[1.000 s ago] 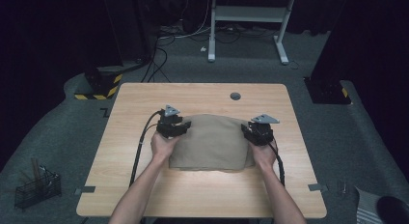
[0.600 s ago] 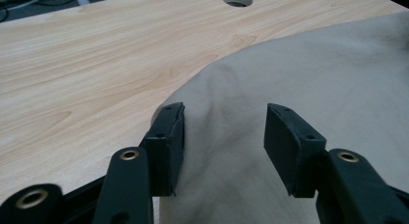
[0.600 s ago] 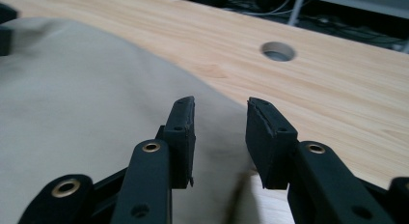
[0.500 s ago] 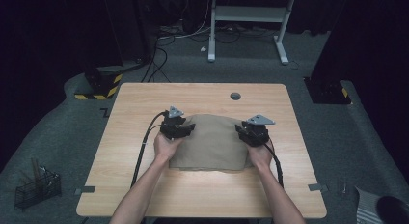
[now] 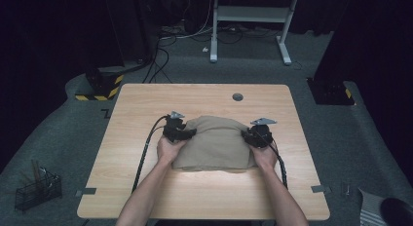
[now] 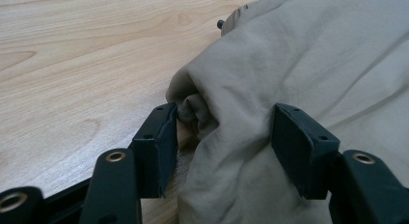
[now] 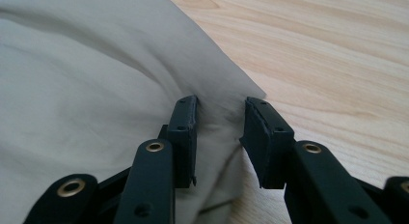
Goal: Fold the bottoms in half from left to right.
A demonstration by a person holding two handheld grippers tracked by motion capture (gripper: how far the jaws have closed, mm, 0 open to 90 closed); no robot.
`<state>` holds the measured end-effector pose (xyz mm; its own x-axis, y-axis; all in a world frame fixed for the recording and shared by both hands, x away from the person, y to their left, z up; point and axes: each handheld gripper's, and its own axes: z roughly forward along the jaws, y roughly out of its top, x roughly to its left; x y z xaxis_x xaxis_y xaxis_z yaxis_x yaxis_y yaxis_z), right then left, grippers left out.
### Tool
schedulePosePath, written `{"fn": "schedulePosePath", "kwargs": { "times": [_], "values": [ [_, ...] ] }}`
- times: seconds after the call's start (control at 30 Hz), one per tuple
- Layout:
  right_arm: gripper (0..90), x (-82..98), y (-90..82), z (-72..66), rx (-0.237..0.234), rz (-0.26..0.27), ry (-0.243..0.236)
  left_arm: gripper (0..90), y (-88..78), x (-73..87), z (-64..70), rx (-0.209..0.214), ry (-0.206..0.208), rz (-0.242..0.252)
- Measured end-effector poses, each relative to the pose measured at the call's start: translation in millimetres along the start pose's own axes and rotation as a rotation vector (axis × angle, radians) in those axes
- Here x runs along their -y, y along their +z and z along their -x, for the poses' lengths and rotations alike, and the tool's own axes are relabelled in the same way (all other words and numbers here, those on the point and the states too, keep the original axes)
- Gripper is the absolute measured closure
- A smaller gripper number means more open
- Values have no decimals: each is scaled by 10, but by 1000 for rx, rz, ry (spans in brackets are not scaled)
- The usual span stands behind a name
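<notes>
High view shows the folded beige garment mid-desk, where the left gripper, its jaws just widening, loosely straddles a bunched edge while the right gripper pinches the opposite edge; next likely release and smoothing.

The wooden table stands on grey carpet, its pale top bare toward the near edge. A small round grommet sits near the far edge of the tabletop. On the floor off the table's near left corner rests a black wire basket with some sticks in it. Past the far left corner lies a block with yellow and black hazard stripes, cables trailing beside it. Farther back stands a white metal frame on two feet.
</notes>
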<state>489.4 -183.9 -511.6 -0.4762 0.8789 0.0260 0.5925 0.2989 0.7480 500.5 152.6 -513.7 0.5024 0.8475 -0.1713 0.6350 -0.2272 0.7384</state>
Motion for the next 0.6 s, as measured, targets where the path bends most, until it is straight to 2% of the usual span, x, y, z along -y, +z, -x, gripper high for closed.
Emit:
{"fn": "schedulePosePath", "kwargs": {
  "times": [0.13,0.27,0.33,0.4,0.47,0.6],
  "values": [
    [645,5,-4,20,12,-6,6,407,-43,-16,-31,4,-16,5],
    [633,-5,-69,6,20,7,7,407,-181,-42,9,-15,22,34],
    [621,-20,-143,-10,19,33,-5,397,-277,-51,30,-12,40,47],
    [612,-26,-238,-29,6,65,5,389,-350,-44,49,-12,53,60],
    [606,-18,-316,-63,-9,89,2,383,-421,-20,82,5,49,75],
    [594,31,-432,-160,-37,101,-21,367,-493,66,185,31,76,61]
  ]
}}
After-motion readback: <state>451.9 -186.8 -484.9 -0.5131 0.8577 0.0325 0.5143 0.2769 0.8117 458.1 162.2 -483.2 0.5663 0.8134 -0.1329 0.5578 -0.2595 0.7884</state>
